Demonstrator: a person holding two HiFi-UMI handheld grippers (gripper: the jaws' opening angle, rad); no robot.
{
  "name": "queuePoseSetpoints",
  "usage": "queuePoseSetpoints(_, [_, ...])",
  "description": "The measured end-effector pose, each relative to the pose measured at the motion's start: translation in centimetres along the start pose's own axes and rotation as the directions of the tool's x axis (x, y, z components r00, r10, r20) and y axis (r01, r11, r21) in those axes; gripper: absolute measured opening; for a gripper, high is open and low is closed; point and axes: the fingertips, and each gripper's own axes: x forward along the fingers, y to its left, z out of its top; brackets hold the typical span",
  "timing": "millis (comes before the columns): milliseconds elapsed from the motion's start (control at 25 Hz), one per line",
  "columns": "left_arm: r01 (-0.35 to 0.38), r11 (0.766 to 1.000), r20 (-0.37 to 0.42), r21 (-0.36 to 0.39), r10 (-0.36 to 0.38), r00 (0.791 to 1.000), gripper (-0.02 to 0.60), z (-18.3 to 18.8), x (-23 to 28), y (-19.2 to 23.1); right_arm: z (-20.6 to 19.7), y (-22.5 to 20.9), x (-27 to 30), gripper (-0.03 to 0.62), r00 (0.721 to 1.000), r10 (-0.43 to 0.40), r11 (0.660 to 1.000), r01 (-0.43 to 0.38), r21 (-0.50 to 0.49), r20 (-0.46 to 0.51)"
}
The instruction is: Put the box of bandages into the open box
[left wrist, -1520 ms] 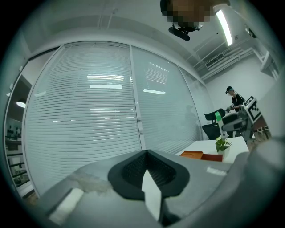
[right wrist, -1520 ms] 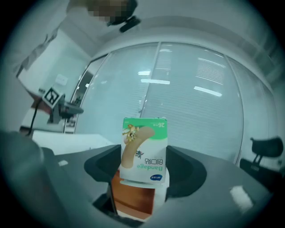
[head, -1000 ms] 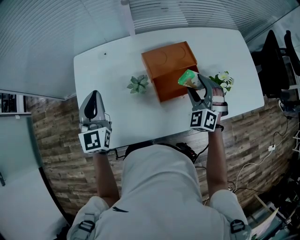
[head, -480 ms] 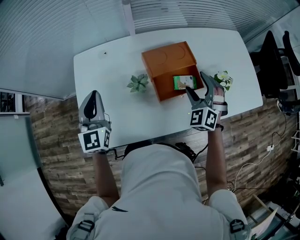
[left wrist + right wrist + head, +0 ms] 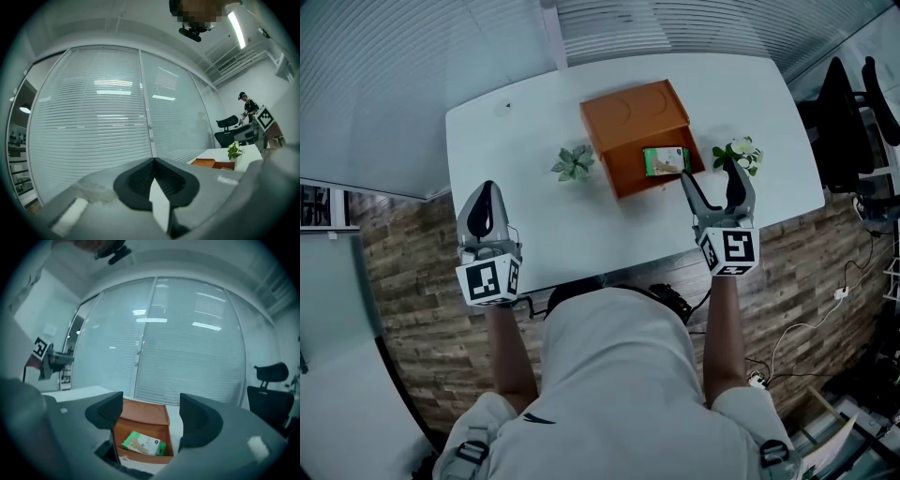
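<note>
R fingers (image 5: 105, 411) are wide apart and closing a touch, w/ nothing btwn them; the bandage box (image 5: 143, 444) shows through the gap, further off. R gripper (image 5: 710, 178) hangs over the counter's (image 5: 534, 187) near edge, toward the near-R corner, tips aimed at the far edge.

L fingers (image 5: 140, 180) are pressed together, empty. L gripper (image 5: 487, 195) is held off the near-L corner, over the wood floor (image 5: 403, 281), aimed up at the blinds (image 5: 93, 117).

Bandage box is green/white and lies flat inside the open box (image 5: 625, 176), toward its R wall. Open box is orange and sits mid-counter, w/ its lid flipped back toward the far edge.

Small leafy plant (image 5: 574, 163) stands just L of the open box, not touching it. Flowering plant (image 5: 736, 150) stands just R of it, close to the R gripper's tips in the head view; can't tell if they touch.

Office chair (image 5: 853, 112) stands past the counter's R edge. L gripper view shows a person (image 5: 247, 105) far back in the room.
</note>
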Motion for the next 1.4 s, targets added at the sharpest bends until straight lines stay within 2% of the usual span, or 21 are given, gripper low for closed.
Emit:
queuePoseSetpoints(80, [-0.001,1.0,0.0,0.0,0.001,1.0,0.005,0.0,-0.1,0.0,0.3,-0.9,-1.5,0.366,0.996,-0.05,0.993,0.042,0.106,0.075])
queuePoseSetpoints(120, [-0.003,1.0,0.0,-0.001,0.003,1.0,0.005,0.0,-0.2,0.0,0.4,-1.2,-2.4,0.303,0.991,-0.075,0.988,0.059,0.141,0.11])
queuePoseSetpoints(160, [-0.005,1.0,0.0,0.0,0.005,1.0,0.005,0.0,-0.3,-0.1,0.6,-1.5,-3.4,0.215,0.985,-0.101,0.984,0.078,0.162,0.142])
queuePoseSetpoints(240, [-0.002,1.0,0.001,0.004,0.002,1.0,0.006,0.0,-0.5,-0.2,0.8,-1.9,-5.3,0.072,0.97,-0.157,0.978,0.127,0.165,0.184])
queuePoseSetpoints(280, [0.0,1.0,0.002,0.006,0.0,1.0,0.006,0.1,-0.6,-0.3,0.8,-1.9,-6.0,0.05,0.965,-0.18,0.976,0.151,0.157,0.192])
queuePoseSetpoints(400, [0.0,1.0,0.003,0.007,0.0,1.0,0.005,0.0,-0.7,-0.3,0.5,-1.9,-7.5,0.021,0.957,-0.212,0.972,0.186,0.142,0.198])
queuePoseSetpoints(520, [-0.007,1.0,0.003,0.004,0.007,1.0,0.005,0.1,-0.8,-0.4,0.6,-1.8,-8.0,0.002,0.958,-0.206,0.975,0.184,0.126,0.198])
queuePoseSetpoints(840, [0.003,1.0,0.008,0.01,-0.003,1.0,0.006,0.2,-0.6,-1.1,2.3,-1.6,-8.2,0.002,0.962,-0.169,0.982,0.145,0.122,0.217])
queuePoseSetpoints(1400, [0.011,1.0,0.009,0.007,-0.011,1.0,0.005,-0.1,-0.8,-0.9,2.4,-0.3,-7.9,-0.002,0.977,-0.126,0.99,0.114,0.078,0.174])
